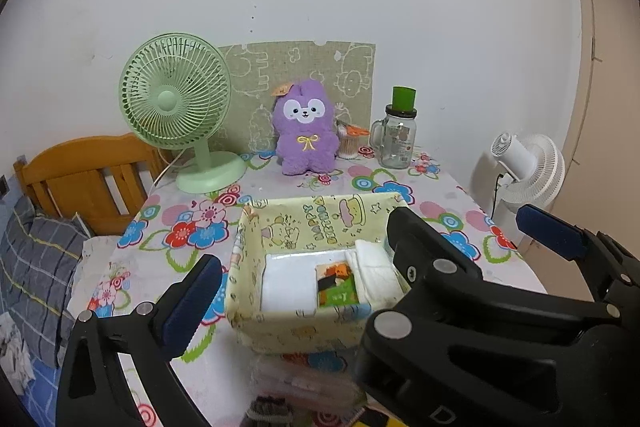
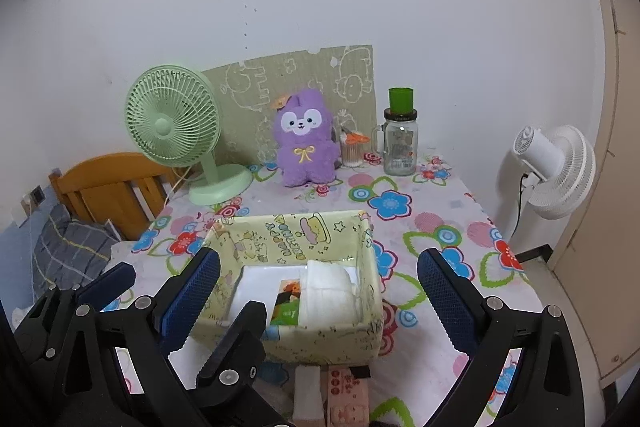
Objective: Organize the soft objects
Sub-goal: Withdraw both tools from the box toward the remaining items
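Soft objects for this task lie mostly in the yellow fabric storage box (image 2: 304, 331), directly ahead of both tools. Your right hand-held gripper (image 2: 318, 301) has its jaws spread wide with nothing between the blue pads (image 2: 192, 301); the box sits framed in the gap. Your left hand-held gripper (image 1: 294, 301) is likewise fully spread and empty, its far finger crossed in that view by the right tool's black frame. Both point downward over the box's near wall, a stance that suits letting go or reaching in.

Inside the box, a folded white cloth (image 2: 332, 291) rests against the right wall, a flat white pad (image 1: 288, 283) lies on the floor at left, and a small orange-and-green packet (image 2: 286, 303) sits between them; packing them side by side keeps the floor covered without stacking. Nearer you, below the box, small items lie blurred on the table (image 2: 432, 211), probably still to be sorted.

Farther back, against the wall, stand a purple plush toy (image 2: 306, 143), a green desk fan (image 2: 176, 131), and a glass jar mug (image 2: 400, 143). The plush sits upright, well apart from the box, seemingly the largest soft item not yet stowed.
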### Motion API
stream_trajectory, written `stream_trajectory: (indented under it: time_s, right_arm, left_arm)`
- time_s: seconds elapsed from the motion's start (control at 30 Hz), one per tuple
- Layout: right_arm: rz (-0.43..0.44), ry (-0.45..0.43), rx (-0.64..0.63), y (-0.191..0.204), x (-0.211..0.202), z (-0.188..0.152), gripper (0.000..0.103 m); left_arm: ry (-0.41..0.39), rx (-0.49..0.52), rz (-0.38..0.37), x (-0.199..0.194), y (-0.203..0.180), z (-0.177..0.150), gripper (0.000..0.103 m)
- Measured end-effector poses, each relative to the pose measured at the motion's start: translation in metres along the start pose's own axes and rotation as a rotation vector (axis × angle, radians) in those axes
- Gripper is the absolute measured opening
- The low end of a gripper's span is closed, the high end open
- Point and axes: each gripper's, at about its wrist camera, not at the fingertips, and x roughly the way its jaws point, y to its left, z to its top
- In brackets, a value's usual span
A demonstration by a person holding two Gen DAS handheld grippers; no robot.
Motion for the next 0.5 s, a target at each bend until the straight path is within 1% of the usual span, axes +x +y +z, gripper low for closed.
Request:
stream_trajectory:
  time_s: [0.33, 0.5]
  right_arm:
    - [0.012, -0.022, -0.005, -0.003, -0.031, -0.018, 0.103]
    - [-0.013, -0.045, -0.029, -0.001, -0.046, -0.026, 0.103]
  left_arm:
    - [-0.011, -0.017, -0.016, -0.025, -0.009, -0.019, 0.103]
    - [-0.030, -0.026, -0.009, -0.038, -0.011, -0.028, 0.103]
